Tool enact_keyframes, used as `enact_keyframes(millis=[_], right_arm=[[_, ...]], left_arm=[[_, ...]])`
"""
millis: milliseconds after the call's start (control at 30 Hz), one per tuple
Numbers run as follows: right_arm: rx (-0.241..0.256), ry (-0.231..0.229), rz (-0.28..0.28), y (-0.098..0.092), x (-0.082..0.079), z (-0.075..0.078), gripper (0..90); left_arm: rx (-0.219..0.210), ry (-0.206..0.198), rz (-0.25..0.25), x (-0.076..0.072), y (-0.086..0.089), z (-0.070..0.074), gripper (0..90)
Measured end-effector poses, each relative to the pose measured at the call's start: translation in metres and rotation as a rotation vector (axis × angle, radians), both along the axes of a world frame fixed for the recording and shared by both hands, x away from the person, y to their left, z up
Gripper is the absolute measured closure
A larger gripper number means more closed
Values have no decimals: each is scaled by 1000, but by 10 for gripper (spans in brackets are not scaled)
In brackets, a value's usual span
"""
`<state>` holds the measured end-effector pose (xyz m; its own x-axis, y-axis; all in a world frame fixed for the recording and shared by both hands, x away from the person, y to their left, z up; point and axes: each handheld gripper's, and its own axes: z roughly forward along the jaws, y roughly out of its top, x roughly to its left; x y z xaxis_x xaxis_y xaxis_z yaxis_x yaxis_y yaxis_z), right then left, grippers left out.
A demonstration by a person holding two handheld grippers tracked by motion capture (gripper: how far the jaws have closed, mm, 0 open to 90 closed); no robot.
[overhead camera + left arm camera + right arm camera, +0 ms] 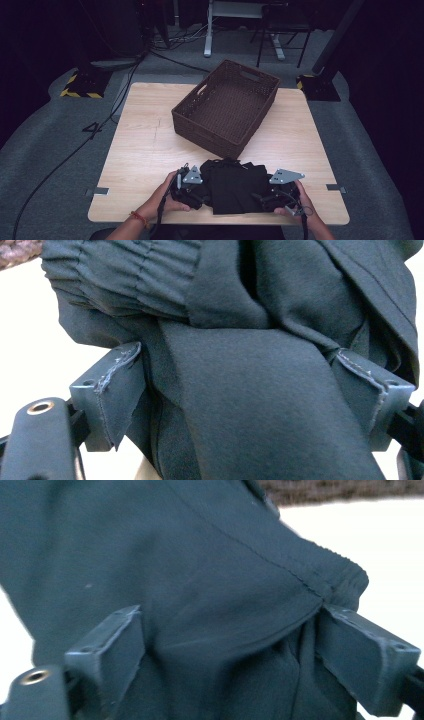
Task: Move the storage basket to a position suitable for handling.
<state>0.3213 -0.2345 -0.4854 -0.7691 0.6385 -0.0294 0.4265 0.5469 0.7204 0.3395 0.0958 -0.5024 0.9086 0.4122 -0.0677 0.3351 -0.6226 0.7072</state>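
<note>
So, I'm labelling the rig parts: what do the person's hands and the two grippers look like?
Both grippers, left and right, are black, each topped by a grey three-cornered plate with a black cable trailing off. Their fingers are blocky and dark grey. The left hand wears a red wrist band; the forearms are bare.

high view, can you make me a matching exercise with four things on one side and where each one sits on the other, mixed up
Things:
1. black garment
2. brown wicker basket
3. left hand-held gripper
4. right hand-held gripper

Places:
A. at the garment's right edge, jaws around a thick fold of cloth
B. far half of the table, set at an angle
C. near edge of the table, between the two hands
D. at the garment's left edge, jaws around bunched cloth

Pairs: 1-C, 2-B, 3-D, 4-A
</note>
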Motion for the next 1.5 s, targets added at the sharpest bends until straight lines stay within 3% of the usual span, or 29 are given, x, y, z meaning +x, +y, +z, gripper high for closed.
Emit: enact_keyframes(millis=[133,233,500,667,767,933,1000,1033,1067,1100,1167,1233,1433,1467,1500], right_arm=[[-3,6,-30,-10,5,-5,99],[22,28,-52,-21,9,-9,78],[56,55,-56,-33,10,-12,78],[61,57,-55,-33,11,-13,74],[64,52,-57,-33,10,-14,74],[60,52,-57,-33,10,-13,74],[64,51,-61,-33,10,-14,74],[65,49,-60,-33,10,-14,74],[64,48,-60,-34,9,-14,74],[66,47,-60,-34,9,-14,74],[68,48,-59,-34,10,-14,73],[71,49,-57,-34,10,-15,70],[71,48,-57,-34,10,-15,70],[71,49,-56,-34,10,-15,70],[70,48,-56,-34,10,-15,69]], left_arm=[[-5,9,-11,6,-13,0,146],[-1,-8,-27,6,-14,8,151],[-102,-89,-2,7,-5,54,161],[-152,-154,11,22,-19,88,165],[-146,-200,26,34,-35,99,173],[-136,-232,20,56,-67,106,174],[-151,-220,16,66,-79,108,190],[-146,-216,16,70,-83,108,196],[-114,-234,31,75,-91,108,204],[-105,-238,38,80,-96,106,227],[-118,-209,44,89,-103,103,262],[-95,-222,67,98,-112,99,341],[-54,-192,98,112,-121,89,469],[-65,-179,85,114,-120,87,464],[-74,-170,55,115,-119,87,517]])
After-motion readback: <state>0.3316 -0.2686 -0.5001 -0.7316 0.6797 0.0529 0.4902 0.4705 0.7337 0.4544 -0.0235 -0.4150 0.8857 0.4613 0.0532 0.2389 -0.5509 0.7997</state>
